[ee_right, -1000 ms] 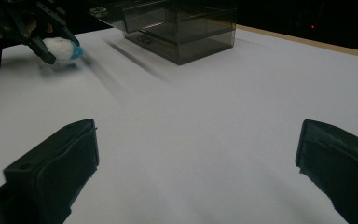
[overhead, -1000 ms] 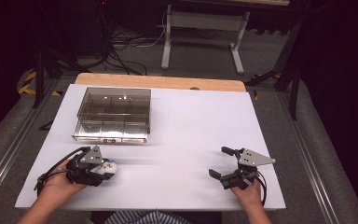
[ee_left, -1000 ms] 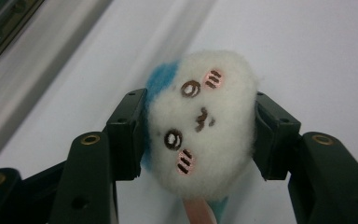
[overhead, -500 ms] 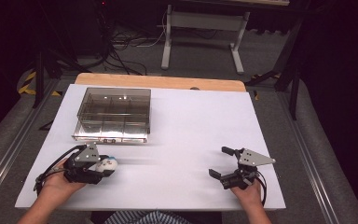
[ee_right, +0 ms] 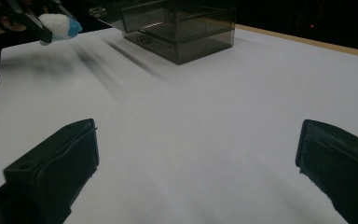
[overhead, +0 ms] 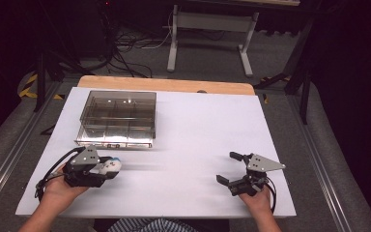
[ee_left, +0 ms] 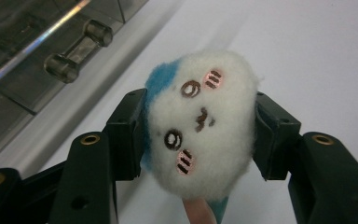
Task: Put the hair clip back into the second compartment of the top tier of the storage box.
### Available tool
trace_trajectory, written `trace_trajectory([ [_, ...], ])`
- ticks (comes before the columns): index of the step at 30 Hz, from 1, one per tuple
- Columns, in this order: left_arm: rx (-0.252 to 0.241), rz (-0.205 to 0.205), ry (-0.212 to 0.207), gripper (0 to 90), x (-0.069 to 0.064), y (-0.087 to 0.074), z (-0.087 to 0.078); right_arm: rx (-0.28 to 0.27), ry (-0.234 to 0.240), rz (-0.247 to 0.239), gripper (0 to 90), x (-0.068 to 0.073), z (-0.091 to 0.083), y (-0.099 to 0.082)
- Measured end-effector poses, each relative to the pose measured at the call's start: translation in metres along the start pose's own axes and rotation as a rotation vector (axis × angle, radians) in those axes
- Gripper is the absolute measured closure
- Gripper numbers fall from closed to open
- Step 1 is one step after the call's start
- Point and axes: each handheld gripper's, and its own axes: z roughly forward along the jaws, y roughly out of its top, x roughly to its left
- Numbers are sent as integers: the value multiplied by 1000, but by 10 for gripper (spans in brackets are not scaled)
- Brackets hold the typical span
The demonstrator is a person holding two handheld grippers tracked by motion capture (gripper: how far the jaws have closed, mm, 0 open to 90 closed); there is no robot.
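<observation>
A small white plush toy [ee_left: 200, 123] with a stitched face and a blue patch sits between the jaws of my left gripper [ee_left: 198, 130], which is shut on it. In the high view the left gripper [overhead: 107, 168] hovers at the front left of the table with the plush toy [overhead: 112, 165] at its tip. The smoky clear drawer box [overhead: 118, 117] stands just behind it, and its drawer handle [ee_left: 77, 51] is close by. My right gripper [overhead: 231, 168] rests open at the front right, nothing between its pads [ee_right: 60, 163]. The plush toy [ee_right: 58, 25] is far off to its left.
The white table top [overhead: 203, 130] has a wooden strip [overhead: 166, 84] along its far edge. Beyond it are dark floor, cables and a metal stand [overhead: 210, 34]. Grey rails run along both sides of the table.
My left gripper with the plush toy has shifted slightly toward the front of the drawer box. The right gripper has not moved.
</observation>
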Motion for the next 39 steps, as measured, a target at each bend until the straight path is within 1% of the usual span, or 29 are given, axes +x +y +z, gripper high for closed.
trace_trajectory([
  [1, 0, 0, 0, 456, 0, 0, 0, 0, 0, 0, 0, 0, 0, 0],
  [3, -15, -6, 12, 455, 1, 0, -2, -1, 0, 0, 0, 0, 0, 0],
  [6, -30, -24, 14, 456, 2, 1, -4, -2, 0, 1, 0, 0, 0, 0],
  [10, -45, -33, 19, 456, 3, 3, -6, -1, 0, 1, 0, 0, 0, 0],
  [13, -56, -50, 25, 456, 3, 6, -8, 0, -1, -1, 0, 0, 0, 0],
  [14, -64, -61, 23, 456, 3, 6, -9, 1, 0, -2, 0, 0, 0, 0],
  [17, -78, -67, 16, 455, 4, 7, -11, 0, -1, -1, 0, 0, 0, 0],
  [20, -83, -70, 20, 455, 4, 9, -12, 1, -1, -2, 0, 0, 0, 0],
  [24, -105, -80, 23, 456, 5, 13, -16, 1, -1, -2, 0, 0, 0, 0],
  [39, -137, -81, 55, 456, 8, 22, -22, 0, -2, -2, 0, 0, 0, 0],
])
